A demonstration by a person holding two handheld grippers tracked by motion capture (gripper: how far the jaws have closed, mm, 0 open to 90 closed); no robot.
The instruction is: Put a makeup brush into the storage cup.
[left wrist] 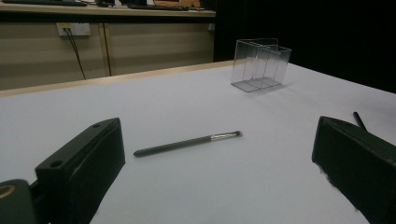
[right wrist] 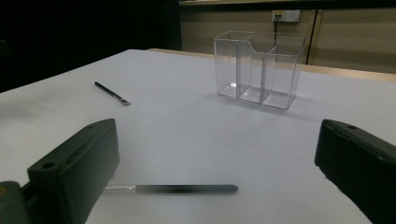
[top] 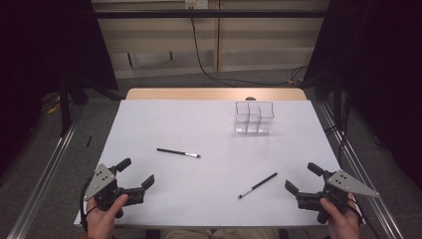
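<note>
Right claw [top: 298, 178] open, brush [top: 257, 185] just beside

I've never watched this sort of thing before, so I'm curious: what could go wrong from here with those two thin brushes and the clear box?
1. Each slim black makeup brush lies flat on the white table; open jaws may slide over it or roll it away.
2. The clear plastic three-compartment holder looks light, so a bump could tip or shift it.
3. Its narrow compartments leave little margin for dropping a brush in.

table [top: 164, 124]: white, tan far edge | 2 brushes [top: 177, 153] [top: 258, 185]: black handles, silver ferrules | organiser [top: 254, 117]: clear | gripper jaws: black | gripper plates [top: 101, 181]: grey
</note>
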